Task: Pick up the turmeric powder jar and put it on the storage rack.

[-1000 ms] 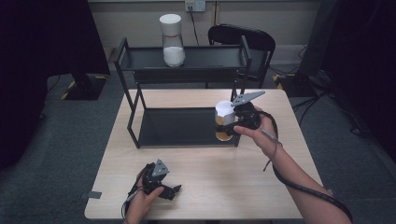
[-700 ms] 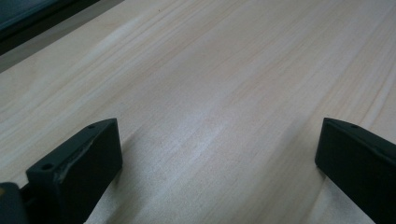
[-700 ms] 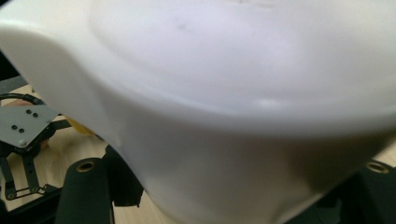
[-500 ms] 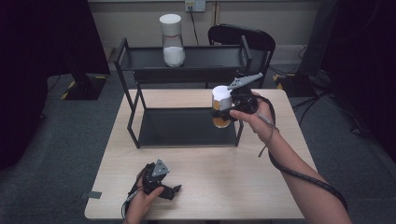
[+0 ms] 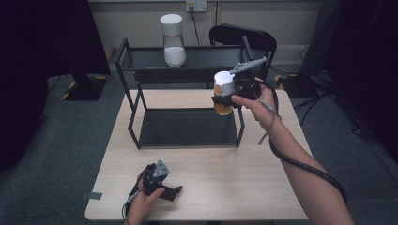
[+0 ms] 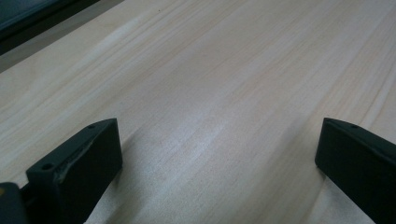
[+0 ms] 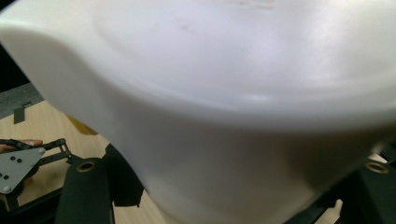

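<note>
From the high view, the right gripper (image 5: 224,99) is raised above the far right part of the table (image 5: 263,187), clamped on a jar (image 5: 223,92) with a white lid and amber contents; the jar sits upright between its jaws, on the side of the claw away from the hand, level with the right end of the black shelf rack (image 5: 187,127) and near its right front post; a second jar (image 5: 172,39), white-lidded with white contents, stands on the rack's top shelf, well apart from this claw and farther back to its left; the left gripper (image 5: 174,191) rests low on the table near the front edge, well apart from the rack and both jars, with its jaws apart.

In the left gripper view, the two black jaws stand wide apart at the bottom corners; between and ahead of them lies bare pale wood (image 6: 219,93).

In the right gripper view, the jar's white lid (image 7: 243,93) presses close against the lens, held between the black jaws at the lower left and lower right; below it to the left, the left gripper's grey plate (image 7: 16,165) appears over the wood.
</note>
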